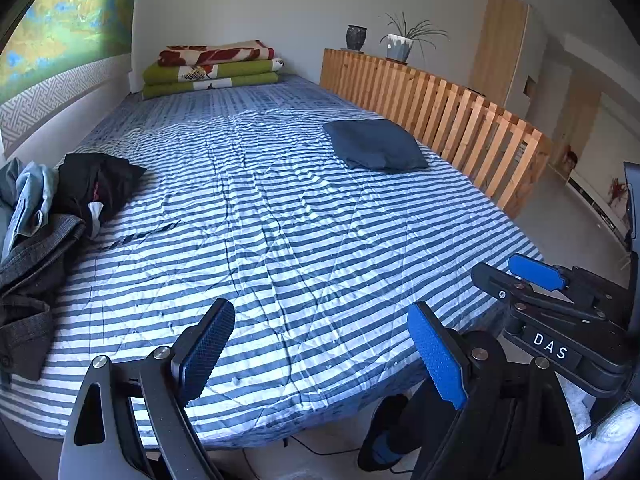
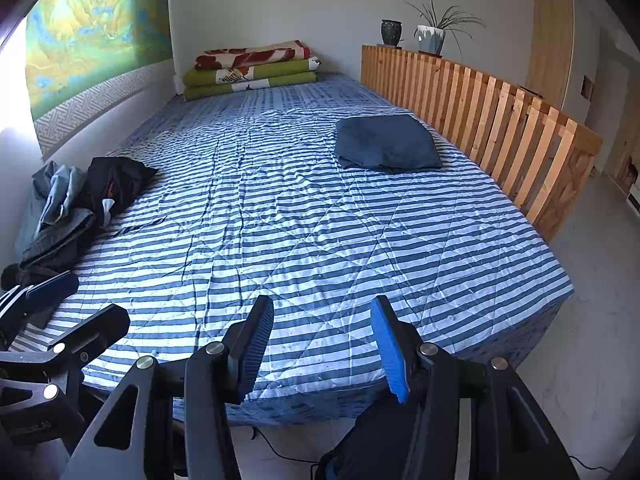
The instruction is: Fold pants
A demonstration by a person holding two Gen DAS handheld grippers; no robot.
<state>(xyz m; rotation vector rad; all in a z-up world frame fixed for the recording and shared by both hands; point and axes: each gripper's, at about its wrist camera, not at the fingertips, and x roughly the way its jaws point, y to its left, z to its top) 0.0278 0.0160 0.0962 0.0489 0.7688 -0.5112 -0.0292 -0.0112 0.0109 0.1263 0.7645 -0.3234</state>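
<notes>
Scene: striped quilt covering a bed, seen from the foot end through two wrist cameras.
Left gripper: jaws wide apart, nothing between them, hovering over the near edge of the quilt and angled downward.
Right gripper: jaws partly open, empty, beside the left gripper and also over the near edge.
Folded pants: dark blue, neatly squared, lying far ahead and to the right of both grippers, just beside the wooden slat rail.
Unfolded pile: heap of garments ahead and to the left of the left gripper, holding a black piece, a pale blue denim piece and dark grey trousers; well apart from both grippers.
Far end: stacked blankets against the wall, straight ahead and beyond reach.
Step in hand, judged: reaching for the next pair from the pile, one pair already done.
Doing it well, judged: swing left toward the heap; pick the topmost or nearest garment rather than dragging the whole pile; pinch the waistband at two corners, one gripper each; lift clear, then spread flat on the open quilt directly ahead before folding.
Risk, judged: tangled legs bringing a second garment along.
</notes>
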